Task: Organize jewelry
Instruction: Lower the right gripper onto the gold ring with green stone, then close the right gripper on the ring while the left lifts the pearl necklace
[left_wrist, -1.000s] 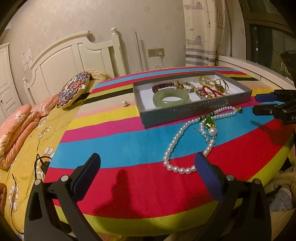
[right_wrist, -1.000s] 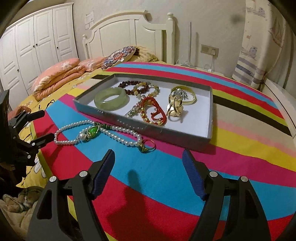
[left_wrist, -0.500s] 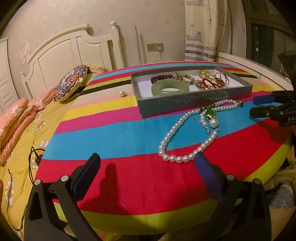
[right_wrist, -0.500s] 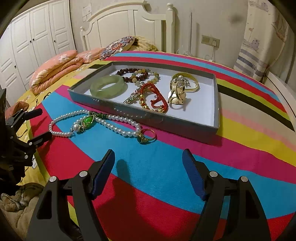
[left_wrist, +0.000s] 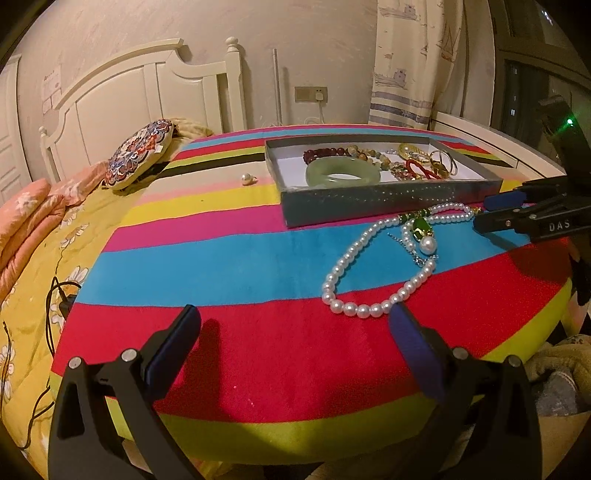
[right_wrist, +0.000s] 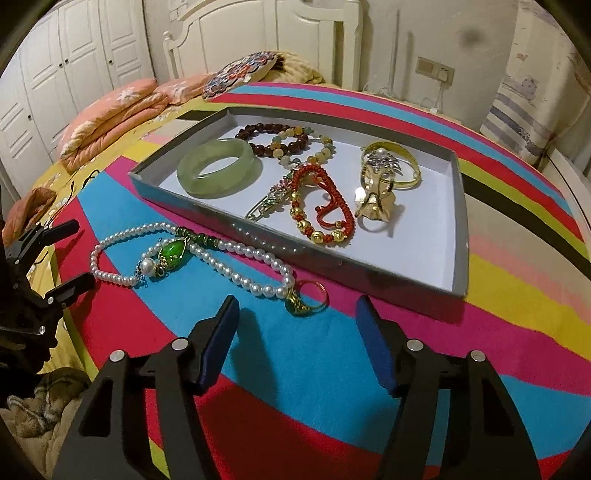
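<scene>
A grey tray (right_wrist: 334, 264) (left_wrist: 388, 201) on the striped round table holds a jade bangle (right_wrist: 218, 171) (left_wrist: 342, 172), bead bracelets (right_wrist: 284, 142), a red cord bracelet (right_wrist: 325, 199) and gold pieces (right_wrist: 384, 184). A pearl necklace (right_wrist: 236, 262) (left_wrist: 364, 273) with a green pendant (right_wrist: 173, 251) lies in front of the tray, beside a gold ring (right_wrist: 308, 295). A single pearl earring (left_wrist: 247, 180) lies left of the tray. My left gripper (left_wrist: 295, 343) is open, just short of the necklace. My right gripper (right_wrist: 295, 332) is open, just short of the ring.
The table cover (left_wrist: 221, 266) drops off at its rounded front edge. A bed with a yellow quilt (left_wrist: 33, 236), orange pillows (right_wrist: 110, 118) and a patterned round cushion (left_wrist: 138, 157) lies to the left. A white headboard (left_wrist: 147, 99) and a curtain (left_wrist: 410, 62) stand behind.
Both grippers have moved in closer to the table and the jewelry. My right gripper has come close to the gold ring. Both stay open.
</scene>
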